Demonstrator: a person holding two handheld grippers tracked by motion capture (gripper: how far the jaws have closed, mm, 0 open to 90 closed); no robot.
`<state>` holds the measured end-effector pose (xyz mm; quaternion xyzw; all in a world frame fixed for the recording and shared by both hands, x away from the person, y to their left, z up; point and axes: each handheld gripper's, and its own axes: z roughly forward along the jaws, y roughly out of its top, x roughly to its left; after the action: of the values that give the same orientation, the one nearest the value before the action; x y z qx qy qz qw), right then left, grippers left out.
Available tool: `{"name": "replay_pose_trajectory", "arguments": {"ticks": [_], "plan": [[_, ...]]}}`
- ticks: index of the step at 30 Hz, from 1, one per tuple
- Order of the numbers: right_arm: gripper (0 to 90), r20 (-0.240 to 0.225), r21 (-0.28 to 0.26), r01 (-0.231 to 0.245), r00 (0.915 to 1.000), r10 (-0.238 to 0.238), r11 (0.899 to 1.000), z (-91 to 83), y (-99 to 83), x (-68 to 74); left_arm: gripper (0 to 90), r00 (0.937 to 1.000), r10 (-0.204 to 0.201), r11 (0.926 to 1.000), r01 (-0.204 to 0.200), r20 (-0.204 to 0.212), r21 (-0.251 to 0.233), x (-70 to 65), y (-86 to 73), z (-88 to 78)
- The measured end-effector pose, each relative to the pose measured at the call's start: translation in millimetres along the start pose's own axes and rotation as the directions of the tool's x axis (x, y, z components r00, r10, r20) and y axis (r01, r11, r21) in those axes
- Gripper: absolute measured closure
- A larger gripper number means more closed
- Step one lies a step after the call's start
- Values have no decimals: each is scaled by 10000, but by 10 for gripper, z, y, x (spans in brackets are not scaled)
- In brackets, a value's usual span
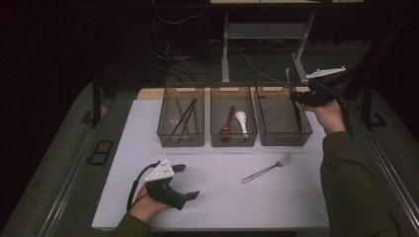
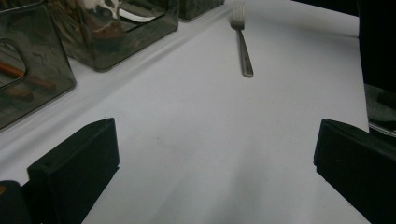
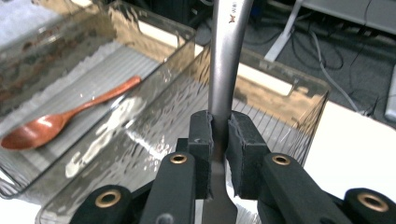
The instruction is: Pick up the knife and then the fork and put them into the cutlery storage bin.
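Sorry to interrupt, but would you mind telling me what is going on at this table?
A person is sorting cutlery into three clear bins. The right gripper is shut on a metal utensil, holding it over the right bin. The left gripper rests open on the table, holding nothing. A fork lies loose on the table. The middle bin holds spoons, the left bin chopsticks.
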<state>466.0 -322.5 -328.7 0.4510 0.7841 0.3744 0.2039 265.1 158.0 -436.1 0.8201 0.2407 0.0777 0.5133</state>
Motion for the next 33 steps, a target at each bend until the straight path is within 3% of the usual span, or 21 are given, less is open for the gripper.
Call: {"name": "replay_pose_trajectory", "arguments": {"ticks": [8,17,27,30,33], "plan": [[795,100,1183,158,9998,-171,9928,151,-58,-32,0,9999,13,10000,-14,108,42,-30,1,13],[795,-226,1818,287,9994,-250,9829,333,-115,-33,0,9999,25,10000,-26,142,63,-29,5,22],[781,-283,1996,211,9995,-158,9797,564,-173,19,0,9998,65,10000,-66,162,30,-42,12,12],[700,-283,2246,144,9996,-82,9743,632,-198,48,0,9999,40,10000,-40,158,14,-45,11,7],[662,-390,2020,-119,9990,201,9793,614,-227,38,0,9999,37,10000,-37,167,17,-49,10,6]]}}
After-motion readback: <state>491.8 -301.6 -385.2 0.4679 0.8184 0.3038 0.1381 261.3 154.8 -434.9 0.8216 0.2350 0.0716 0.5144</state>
